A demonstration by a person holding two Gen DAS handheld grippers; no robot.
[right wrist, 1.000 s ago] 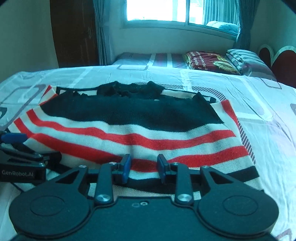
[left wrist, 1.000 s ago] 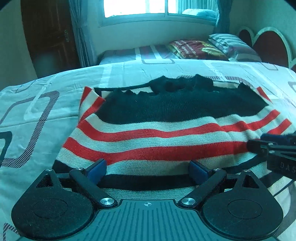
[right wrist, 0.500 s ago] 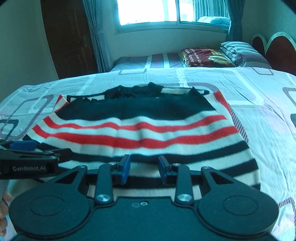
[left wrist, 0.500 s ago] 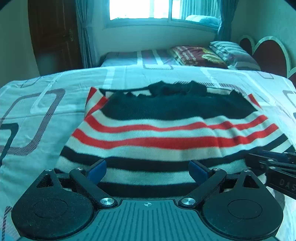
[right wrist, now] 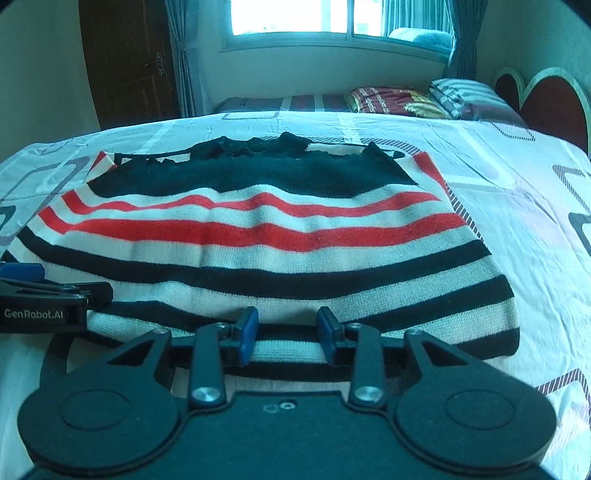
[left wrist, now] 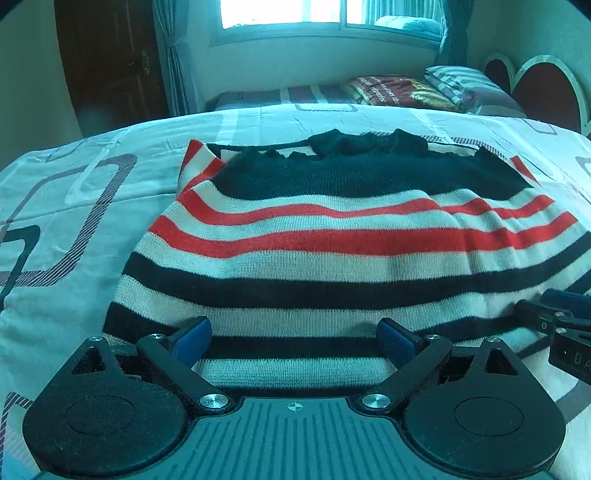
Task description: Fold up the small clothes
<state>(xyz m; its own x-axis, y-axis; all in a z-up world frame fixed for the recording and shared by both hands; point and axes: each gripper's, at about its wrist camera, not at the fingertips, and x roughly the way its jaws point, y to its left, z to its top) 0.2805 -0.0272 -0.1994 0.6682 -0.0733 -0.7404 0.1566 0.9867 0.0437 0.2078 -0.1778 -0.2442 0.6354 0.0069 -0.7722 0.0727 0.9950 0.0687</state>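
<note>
The left gripper (left wrist: pixel 295 338) has its blue-padded fingers (left wrist: pixel 192 336) spread wide, released, straddling the near hem of the striped knit sweater in black, cream and red (left wrist: pixel 332 236). The right gripper (right wrist: pixel 288 328) shows its blue pads (right wrist: pixel 249 326) parted by a narrower gap, also holding nothing, though whether either pair touches the cloth is hard to judge from so low an angle. The sweater lies flat on the pale bedsheet printed with grey rounded rectangles (left wrist: pixel 74 206), stretching from the fingers toward twelve o'clock, hem nearest and black neckline farthest; its stripes run from nine to three. In the left view the right gripper sits at three o'clock on the hem; in the right view the left one sits at nine. Both tools seem equally near, each at one end of the hem, so a forward fold would likely need both to pinch the hem and carry it toward twelve. Beyond stand a second bed with pillows (right wrist: pixel 406 101) and a bright window (right wrist: pixel 295 18).
</note>
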